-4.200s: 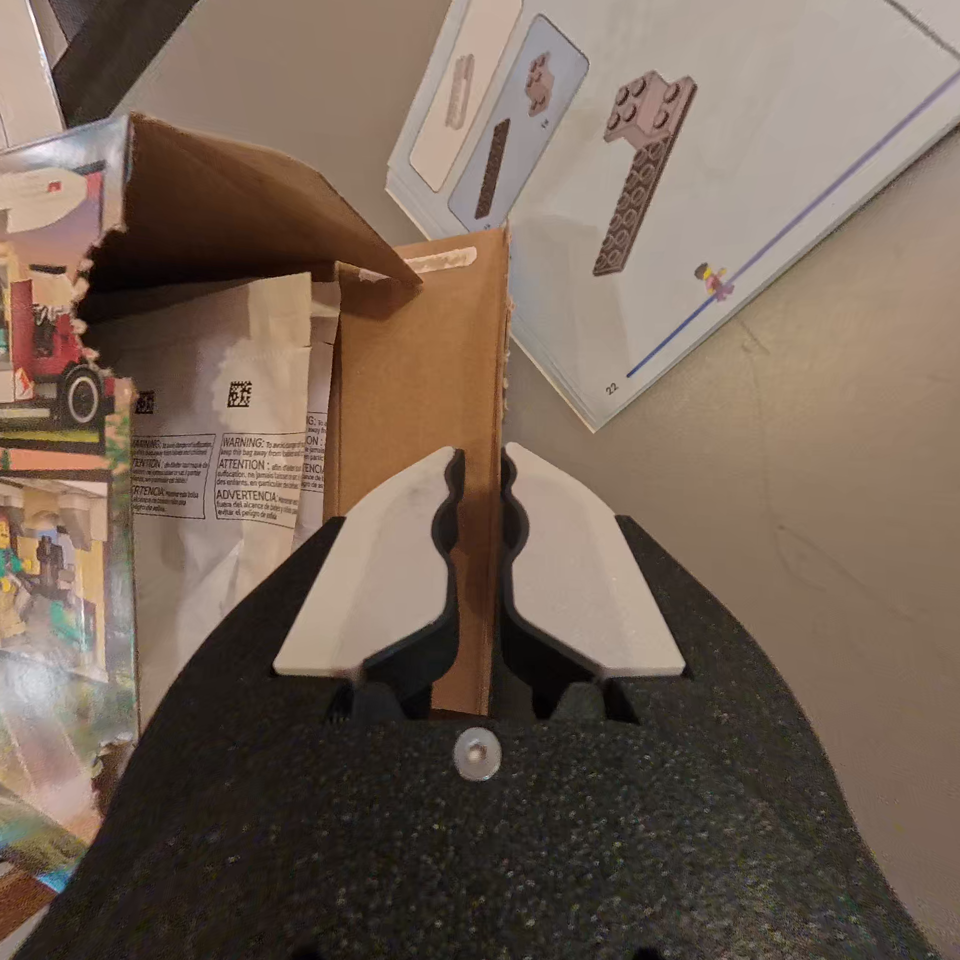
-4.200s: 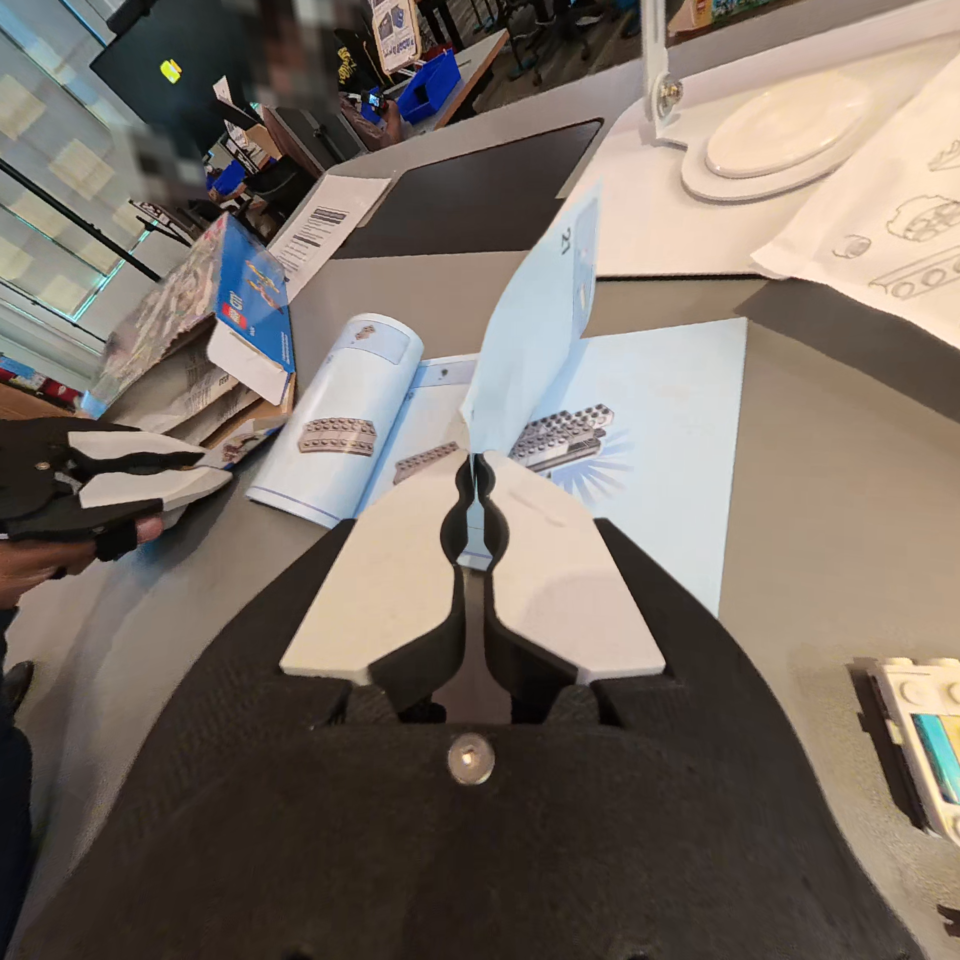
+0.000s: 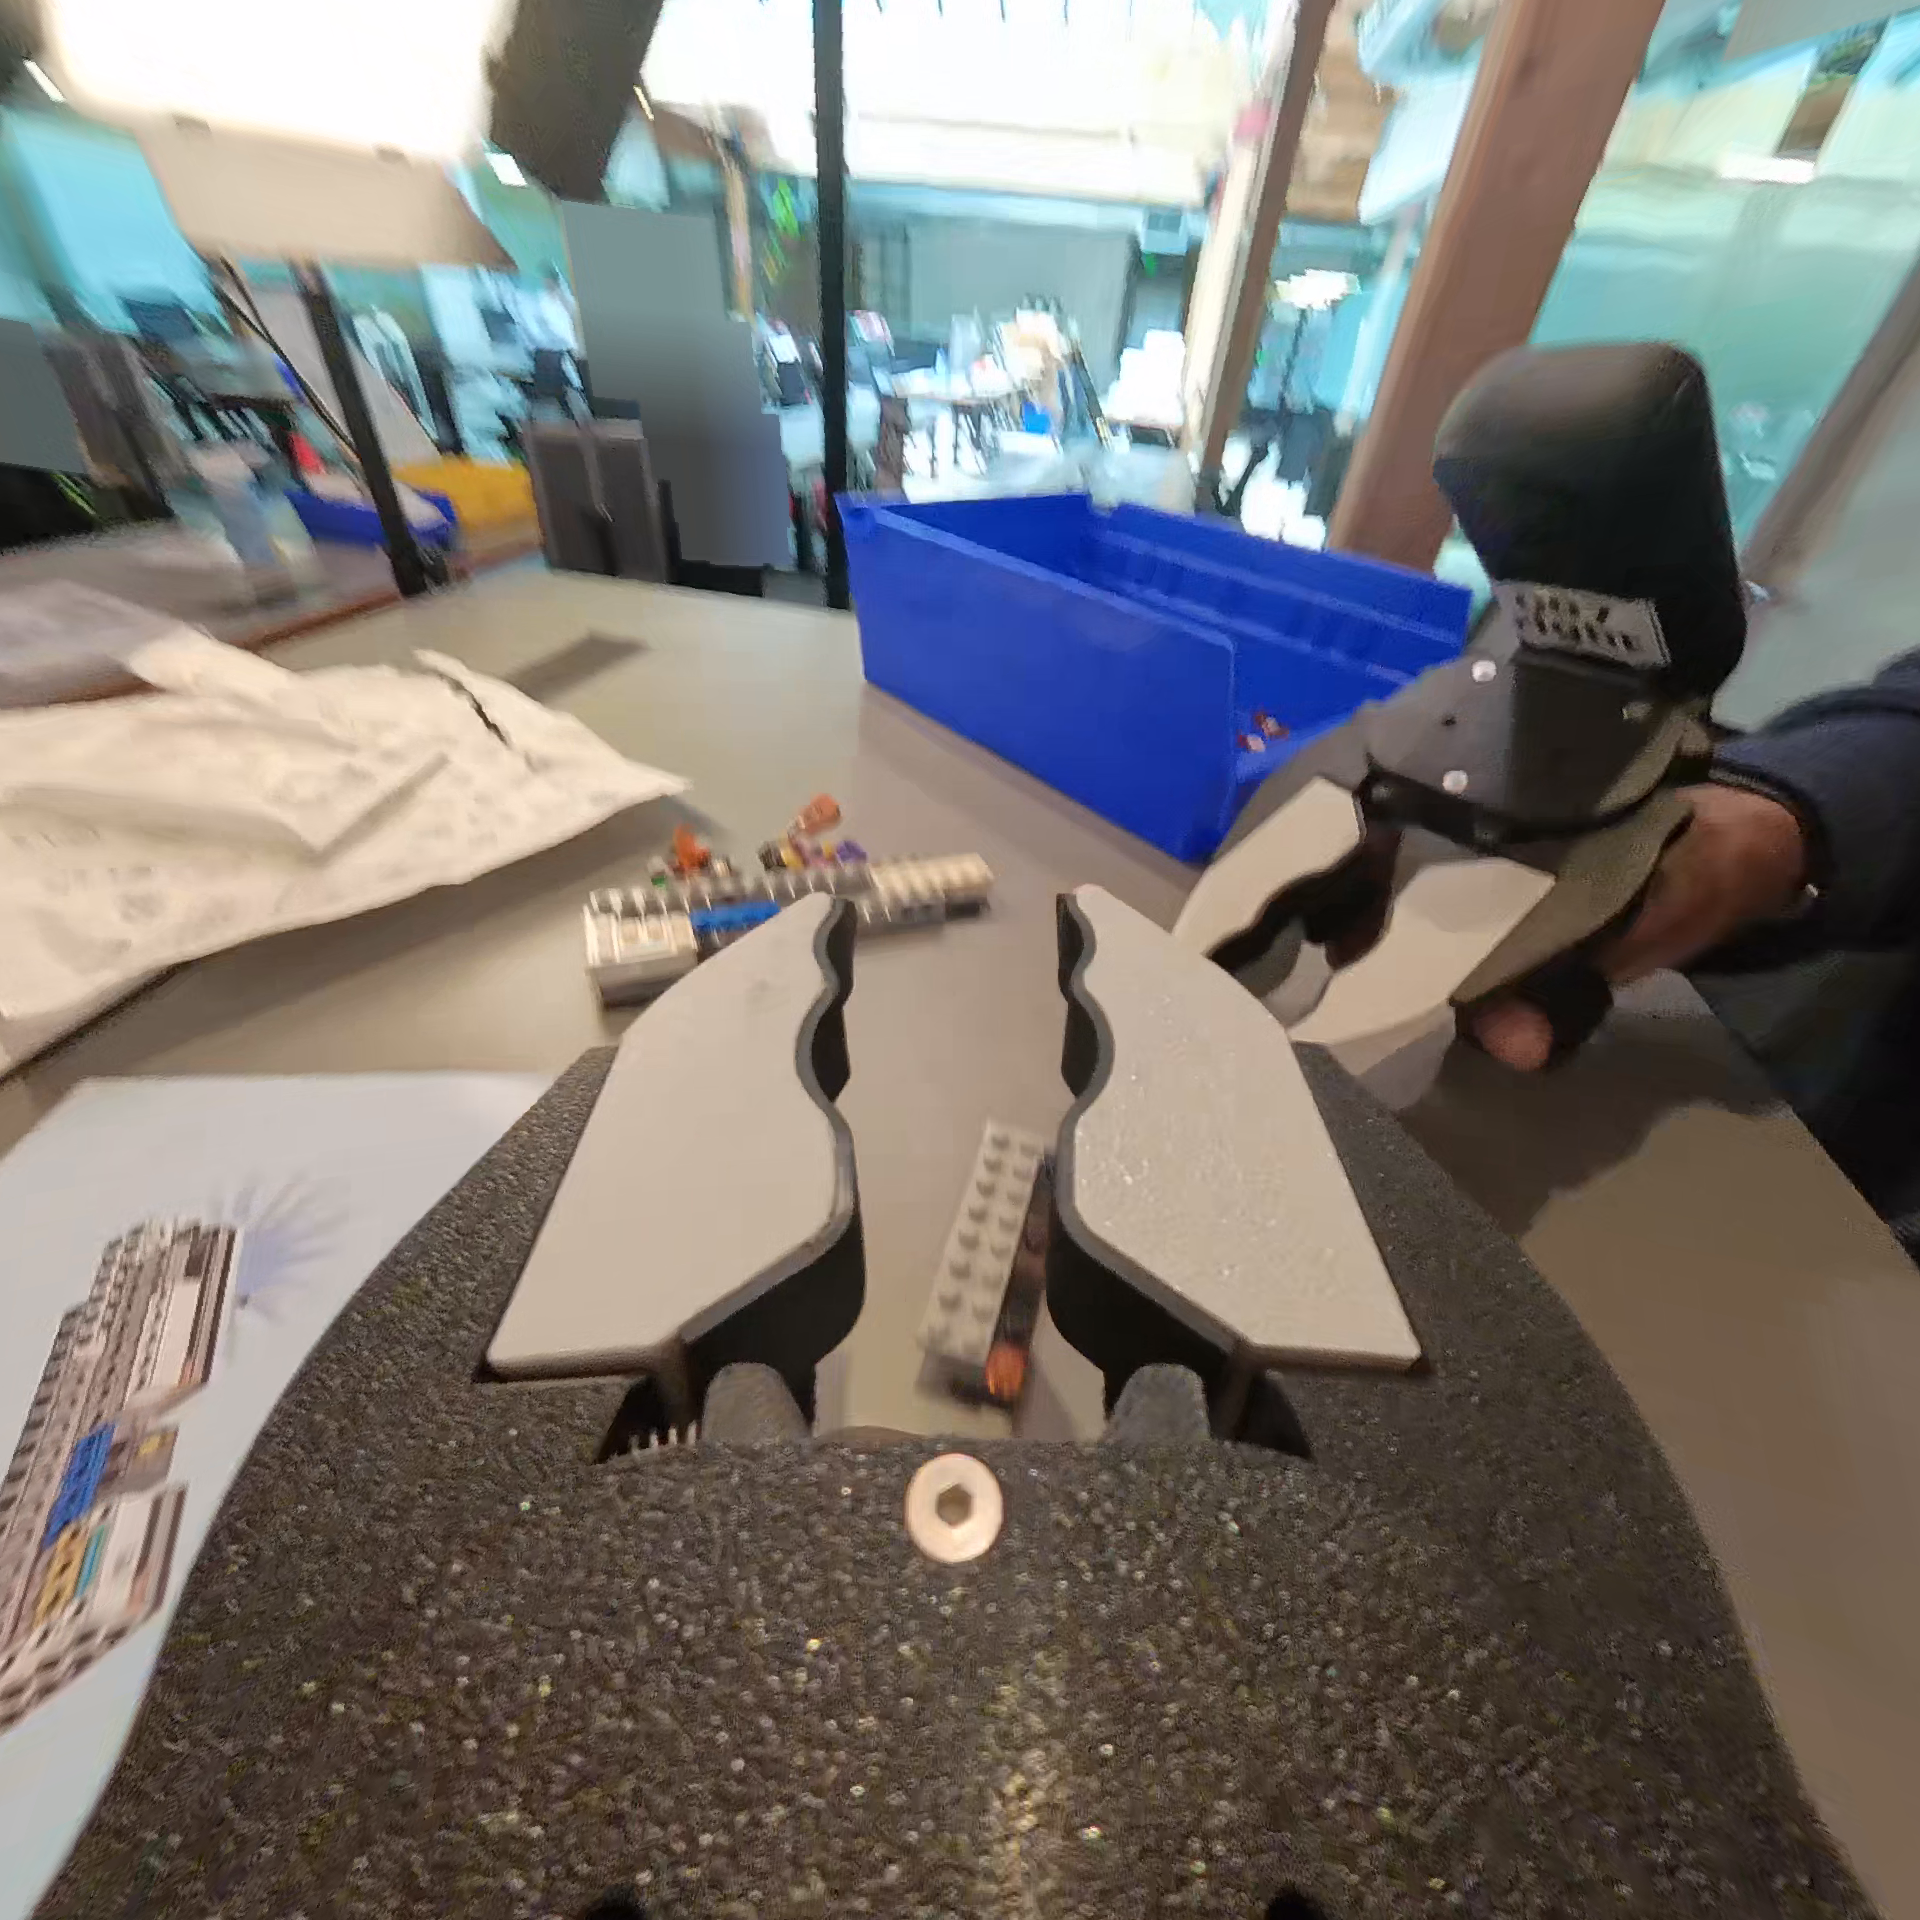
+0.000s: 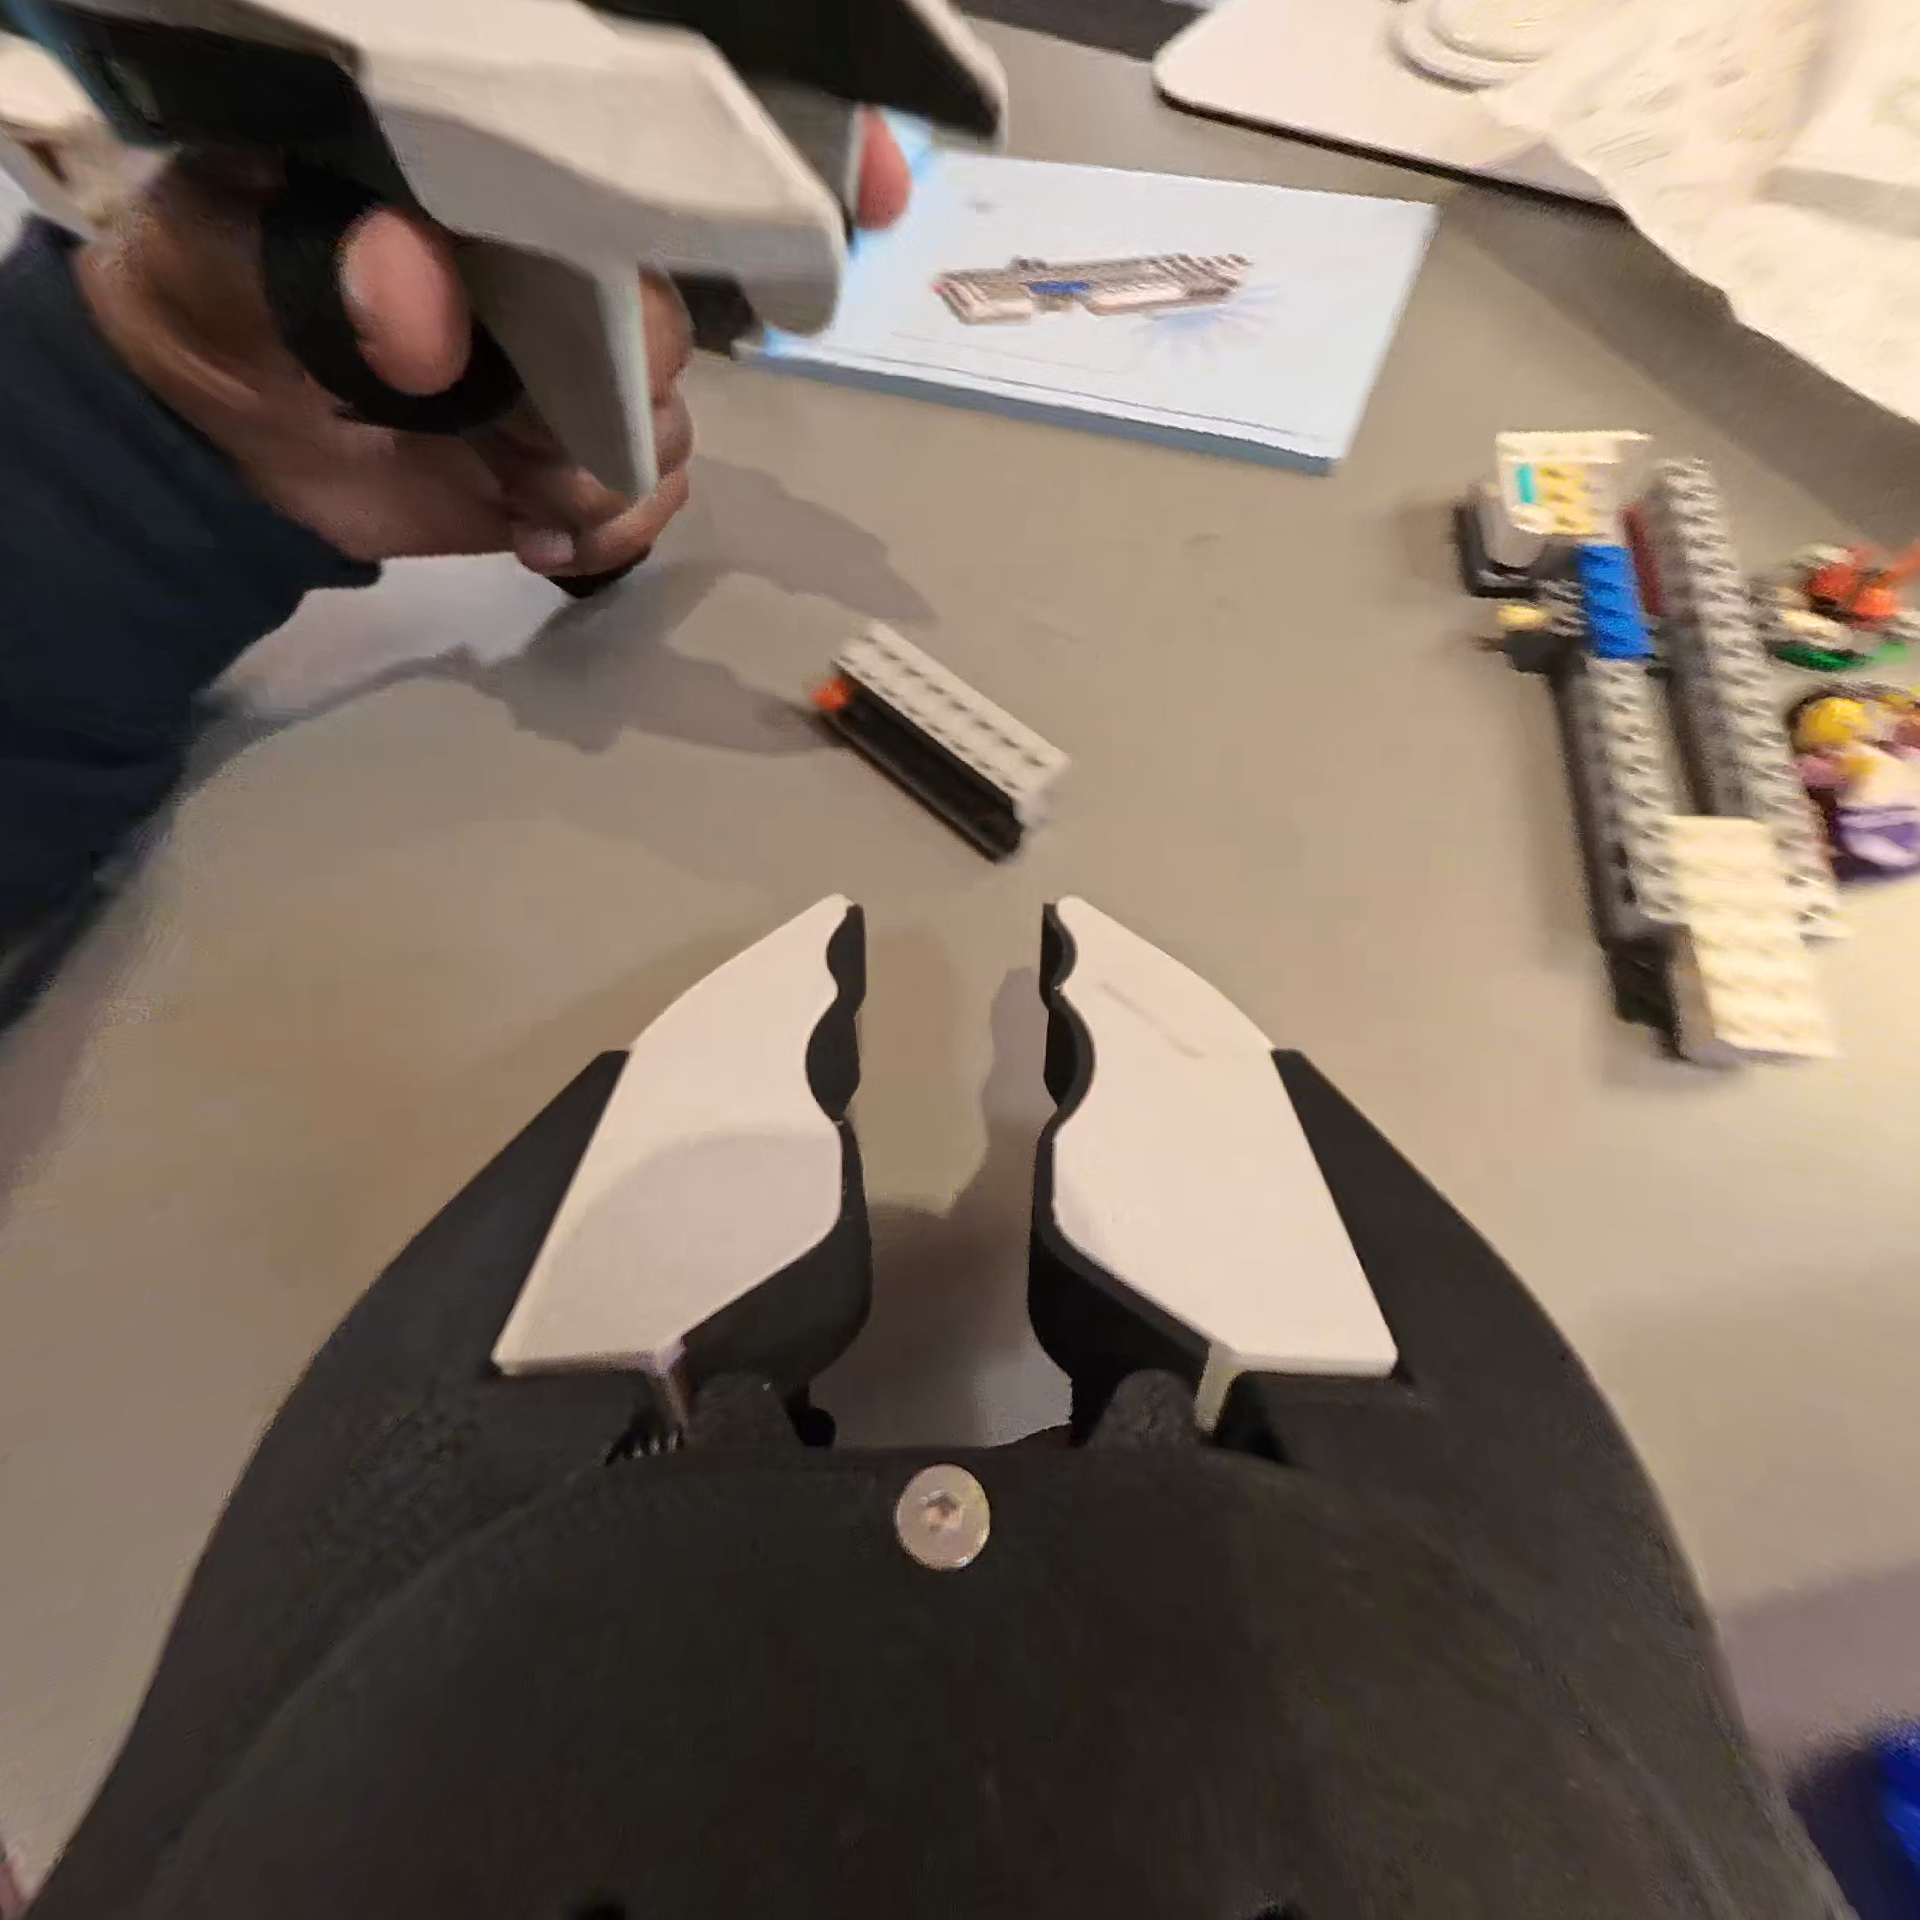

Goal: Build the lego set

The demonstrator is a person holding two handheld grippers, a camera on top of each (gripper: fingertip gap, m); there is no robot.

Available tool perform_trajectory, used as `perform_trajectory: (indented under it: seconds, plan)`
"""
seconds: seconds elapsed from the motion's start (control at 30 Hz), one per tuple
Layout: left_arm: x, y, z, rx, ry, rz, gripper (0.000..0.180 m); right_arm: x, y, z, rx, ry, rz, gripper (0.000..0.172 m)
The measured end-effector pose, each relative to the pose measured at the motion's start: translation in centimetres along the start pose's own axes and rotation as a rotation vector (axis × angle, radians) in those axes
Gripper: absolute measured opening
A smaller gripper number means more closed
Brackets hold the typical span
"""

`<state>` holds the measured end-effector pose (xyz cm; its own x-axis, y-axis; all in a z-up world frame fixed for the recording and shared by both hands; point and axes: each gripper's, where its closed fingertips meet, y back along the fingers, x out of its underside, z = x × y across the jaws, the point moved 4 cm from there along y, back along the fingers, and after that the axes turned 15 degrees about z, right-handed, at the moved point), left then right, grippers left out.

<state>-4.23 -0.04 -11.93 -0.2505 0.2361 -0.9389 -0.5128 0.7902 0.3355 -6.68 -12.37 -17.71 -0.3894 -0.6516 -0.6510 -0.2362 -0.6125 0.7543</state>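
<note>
My left gripper (image 3: 956, 914) is open and empty and hovers above the grey table. A small grey-and-black brick piece with an orange end (image 3: 987, 1257) lies on the table below it, seen between the fingers but untouched. In the right wrist view that piece (image 4: 945, 727) lies free, just ahead of my right gripper (image 4: 948, 920), which is open and empty. The right gripper also shows in the left wrist view (image 3: 1351, 904), held in a hand. The left gripper (image 4: 571, 156) shows at the top left of the right wrist view.
A long grey brick assembly with a blue part (image 4: 1683, 748) (image 3: 779, 904) lies to the right, with minifigures (image 4: 1860, 769) beside it. An open instruction booklet (image 4: 1122, 301) (image 3: 208, 1247) lies flat. A blue bin (image 3: 1091, 644) and crumpled white paper (image 3: 260, 779) stand farther off. My hands' fingertips stand some 10 cm from each other.
The right gripper was shut on a booklet page and has let it go and opened. The left gripper has left the cardboard box. Both now face the small brick piece.
</note>
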Motion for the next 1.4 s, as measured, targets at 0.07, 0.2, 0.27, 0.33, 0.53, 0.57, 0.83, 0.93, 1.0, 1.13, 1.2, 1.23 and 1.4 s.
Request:
perform_trajectory:
  seconds: [0.07,0.2,0.27,0.33,0.53,0.57,0.83,0.93,1.0,1.13,1.2,1.23,1.4]
  plan:
    - [-0.9,-1.0,-0.6,-0.023,0.009,-0.127,0.038,0.8,0.3,-1.6,0.044,0.019,0.038,0.033]
    - [-1.3,-1.3,-0.8,-0.071,0.004,-0.179,0.038,1.4,-0.2,-2.6,-0.005,0.001,0.108,0.039]
    - [-1.1,-1.3,0.2,-0.072,0.046,-0.151,0.038,1.3,-0.6,-2.7,-0.012,-0.011,0.134,0.040]
    - [-0.8,-1.0,1.6,-0.113,0.047,-0.108,0.038,1.3,-0.9,-2.7,-0.015,-0.010,0.154,0.040]
    - [0.7,-0.4,3.9,-0.136,-0.018,0.055,0.038,1.5,-1.4,-2.6,-0.030,-0.010,0.194,0.043]
    - [0.7,-0.2,3.9,-0.129,-0.019,0.050,0.038,1.5,-1.5,-2.6,-0.026,-0.009,0.196,0.043]
    - [1.5,-0.9,4.2,-0.169,-0.019,0.149,0.038,1.4,-1.7,-2.7,0.010,-0.002,0.201,0.038]
    - [1.5,-0.9,4.6,-0.184,0.008,0.159,0.038,1.4,-1.7,-2.7,0.020,-0.002,0.202,0.037]
    - [1.5,-0.8,4.7,-0.178,0.023,0.152,0.038,1.4,-1.7,-2.7,0.024,0.000,0.202,0.037]
    - [1.5,-0.5,4.9,-0.175,0.049,0.142,0.038,1.4,-1.7,-2.7,0.030,0.003,0.203,0.037]
    - [1.5,-0.5,5.0,-0.174,0.053,0.140,0.038,1.4,-1.7,-2.7,0.035,0.005,0.204,0.036]
    - [1.5,-0.5,5.0,-0.176,0.054,0.140,0.038,1.4,-1.7,-2.7,0.037,0.007,0.204,0.036]
    - [1.5,-0.6,5.0,-0.182,0.050,0.146,0.038,1.4,-1.7,-2.6,0.046,0.012,0.205,0.036]
